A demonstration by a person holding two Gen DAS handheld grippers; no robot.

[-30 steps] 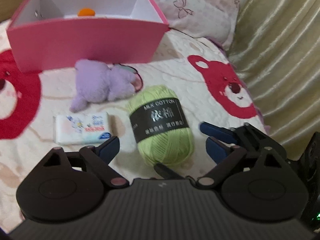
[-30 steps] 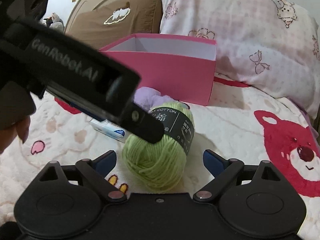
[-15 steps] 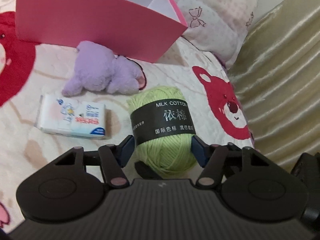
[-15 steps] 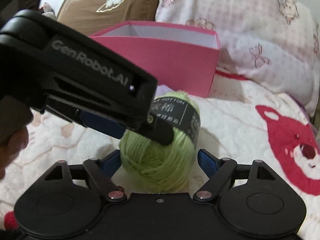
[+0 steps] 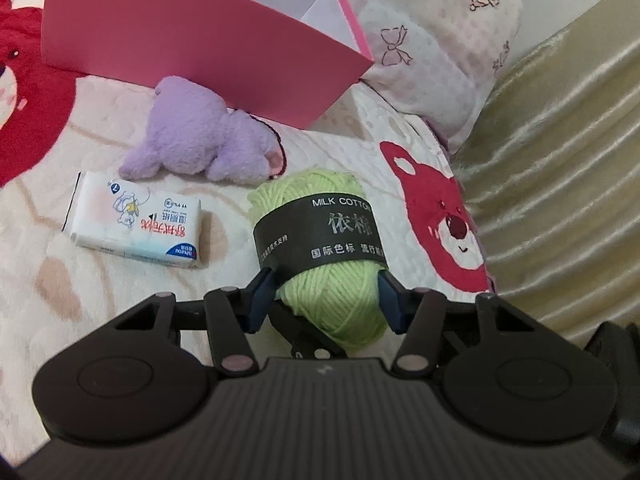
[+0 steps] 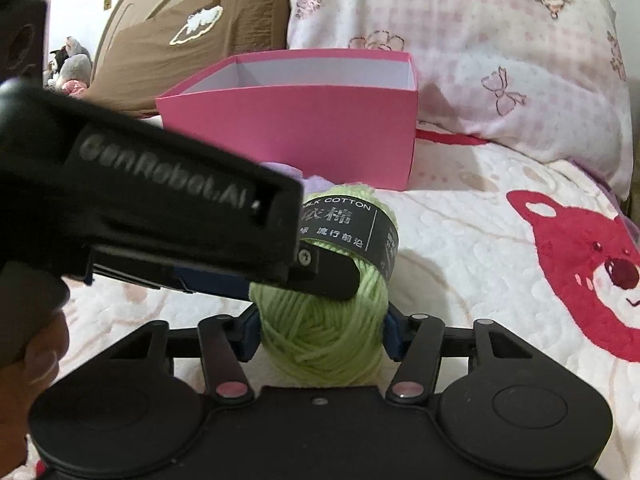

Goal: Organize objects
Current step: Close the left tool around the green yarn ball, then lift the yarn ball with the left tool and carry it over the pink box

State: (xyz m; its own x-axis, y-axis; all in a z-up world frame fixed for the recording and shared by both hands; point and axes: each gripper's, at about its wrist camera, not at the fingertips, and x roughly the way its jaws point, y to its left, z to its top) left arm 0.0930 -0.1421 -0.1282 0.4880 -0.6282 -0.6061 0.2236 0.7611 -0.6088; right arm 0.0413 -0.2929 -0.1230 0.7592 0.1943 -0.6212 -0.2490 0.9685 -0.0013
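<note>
Left wrist view has my left gripper (image 5: 324, 300) and right gripper (image 6: 316, 330) both clamped on the green yarn ball (image 5: 320, 240) lying lengthwise on the blanket (image 5: 340, 120), pink box (image 5: 180, 32) ahead beyond the purple toy (image 5: 200, 148), its contents hidden.

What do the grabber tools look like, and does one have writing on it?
Both are black plastic. The left gripper and right gripper each have blue fingers, round discs at both sides, and small pinkish pivot pins. The left one's long black body carries grey "GenRobot.AI" lettering and a small screw. No cables show.
</note>
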